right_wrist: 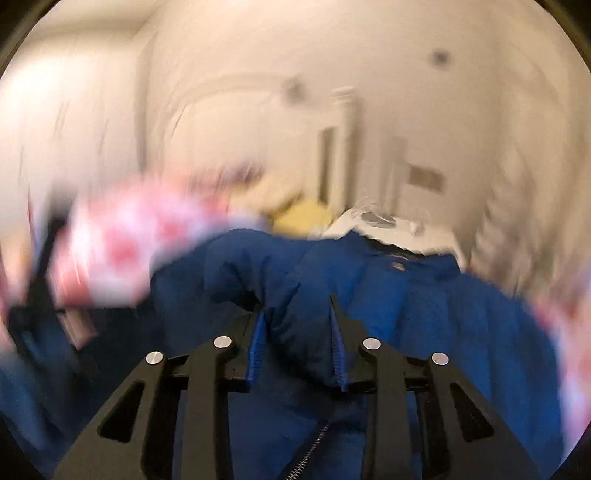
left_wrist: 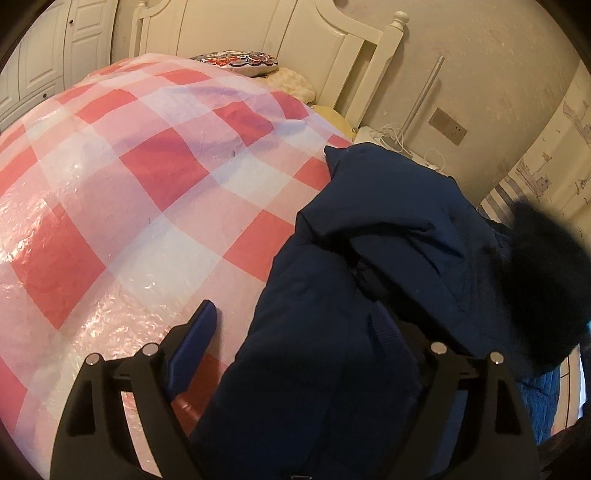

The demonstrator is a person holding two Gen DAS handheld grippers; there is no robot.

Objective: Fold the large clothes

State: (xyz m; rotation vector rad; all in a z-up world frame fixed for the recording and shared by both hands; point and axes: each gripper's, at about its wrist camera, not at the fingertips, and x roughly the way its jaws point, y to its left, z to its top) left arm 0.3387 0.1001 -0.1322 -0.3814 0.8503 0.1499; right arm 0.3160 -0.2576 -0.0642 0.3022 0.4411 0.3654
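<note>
A dark navy padded jacket (left_wrist: 388, 251) with a dark fur-trimmed hood (left_wrist: 543, 280) lies bunched on the right side of the bed. My left gripper (left_wrist: 295, 328) is open over it; its left blue finger (left_wrist: 192, 347) is clear over the bedcover, and the jacket's sleeve drapes across the gap and hides the right finger. In the right wrist view, which is motion-blurred, my right gripper (right_wrist: 299, 325) has a thick fold of the jacket (right_wrist: 295, 295) between its blue pads (right_wrist: 258, 339). The jacket's zipper (right_wrist: 310, 450) shows below.
The bed has a pink and white checked cover (left_wrist: 129, 177) under shiny plastic. Pillows (left_wrist: 240, 62) and a cream headboard (left_wrist: 295, 29) are at the far end. A white bedside table with cables (left_wrist: 388, 136) stands by the wall on the right.
</note>
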